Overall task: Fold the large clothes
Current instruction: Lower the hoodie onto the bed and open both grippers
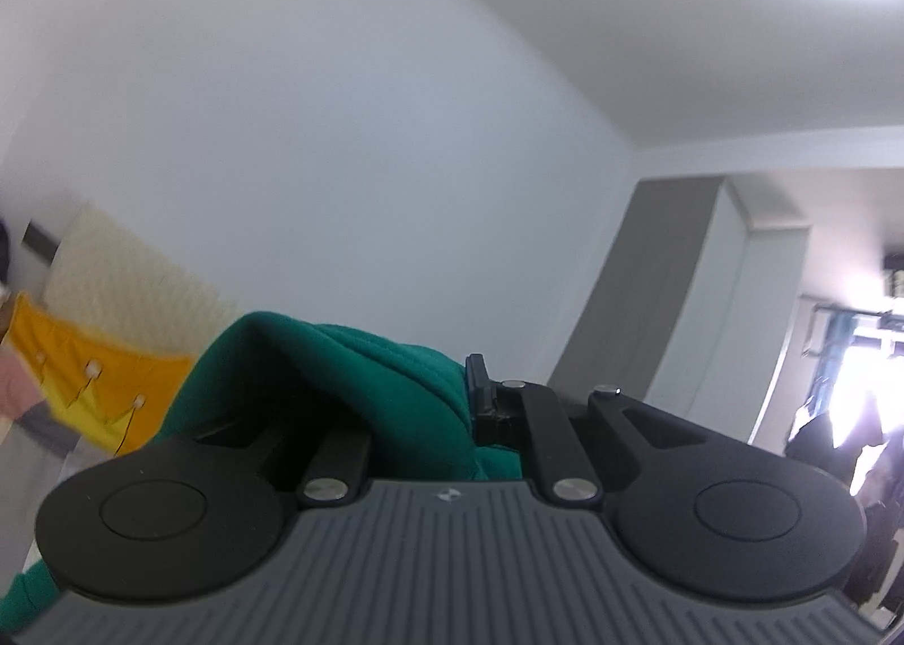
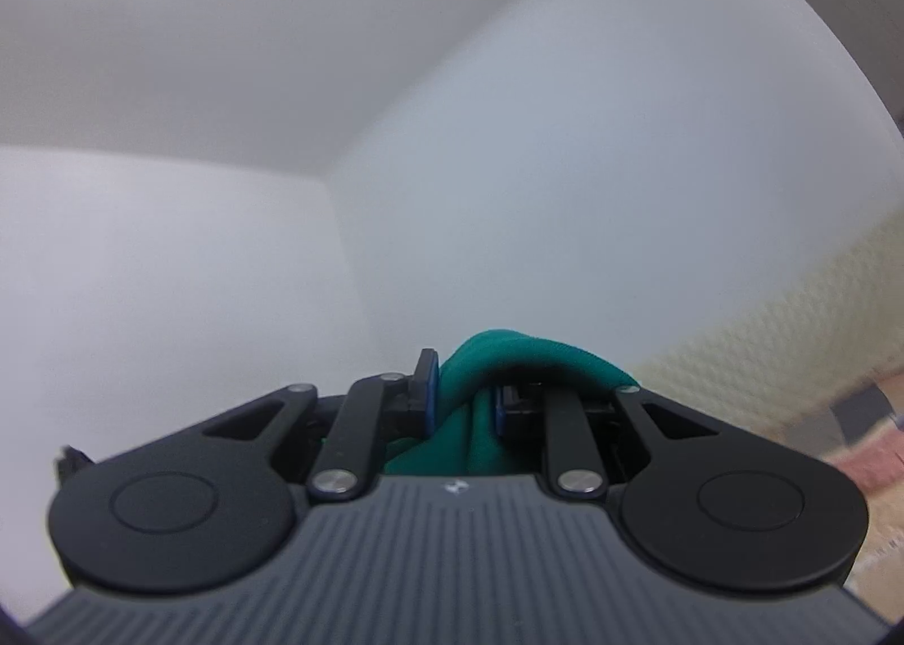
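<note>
A green garment (image 1: 350, 385) bunches over my left gripper (image 1: 452, 391), which is shut on a fold of it; the cloth covers the left finger and hangs down past the gripper's left side. In the right wrist view the same green garment (image 2: 508, 362) is pinched between the blue pads of my right gripper (image 2: 466, 399), shut on it, with cloth draped over the right finger. Both grippers are held high and point roughly level toward white walls. The rest of the garment hangs out of sight below.
A yellow cloth with white beads (image 1: 85, 391) and a cream quilted headboard (image 1: 130, 283) lie at lower left. A grey-white wardrobe (image 1: 706, 295) and a bright window (image 1: 859, 391) stand at right. A patterned rug (image 2: 864, 453) shows low at right.
</note>
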The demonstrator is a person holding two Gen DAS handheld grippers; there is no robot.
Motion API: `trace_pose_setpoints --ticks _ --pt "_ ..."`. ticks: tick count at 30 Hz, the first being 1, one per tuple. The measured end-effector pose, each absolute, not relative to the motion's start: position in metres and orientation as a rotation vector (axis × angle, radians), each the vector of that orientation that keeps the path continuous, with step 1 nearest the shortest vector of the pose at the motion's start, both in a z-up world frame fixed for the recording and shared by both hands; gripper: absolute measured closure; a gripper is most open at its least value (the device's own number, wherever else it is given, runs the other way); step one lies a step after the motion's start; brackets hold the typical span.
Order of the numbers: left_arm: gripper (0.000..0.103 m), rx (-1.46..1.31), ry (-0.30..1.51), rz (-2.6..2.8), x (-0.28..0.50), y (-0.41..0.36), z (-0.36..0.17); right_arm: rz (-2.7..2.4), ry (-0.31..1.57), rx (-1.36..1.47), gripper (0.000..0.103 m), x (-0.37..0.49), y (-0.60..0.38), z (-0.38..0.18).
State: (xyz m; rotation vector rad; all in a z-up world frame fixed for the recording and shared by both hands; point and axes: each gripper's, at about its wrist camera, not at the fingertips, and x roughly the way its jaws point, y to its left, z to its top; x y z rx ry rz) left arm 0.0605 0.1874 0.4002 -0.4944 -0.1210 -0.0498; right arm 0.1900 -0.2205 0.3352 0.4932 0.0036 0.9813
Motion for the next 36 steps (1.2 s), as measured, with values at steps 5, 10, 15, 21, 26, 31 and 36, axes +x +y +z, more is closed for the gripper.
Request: trace_pose_setpoints --ticks 5,10,15,21,26,31,36 --pt "0.09 -0.551 0.007 -0.002 0.163 0.239 0.305 0.92 0.171 0.485 0.081 0.288 -0.172 0.255" --pt "0.09 -0.618 0.136 0.044 0.274 0.306 0.193 0.843 0.3 0.445 0.081 0.404 -0.108 0.161" --pt "0.09 -0.724 0.293 0.1 0.39 0.38 0.058 0.779 0.449 0.427 0.081 0.506 -0.031 0.059" --pt "0.09 -0.812 0.462 0.16 0.509 0.46 -0.076 0.716 0.61 0.433 0.081 0.569 0.031 -0.036" --pt "0.09 -0.882 0.612 0.235 0.58 0.513 -0.157 0.675 0.764 0.406 0.081 0.606 0.064 -0.11" --pt "0.089 -0.907 0.702 0.26 0.6 0.534 -0.216 0.642 0.859 0.425 0.08 0.613 0.071 -0.149" --pt "0.086 -0.907 0.727 0.241 0.585 0.529 -0.208 0.626 0.874 0.423 0.078 0.625 0.082 -0.165"
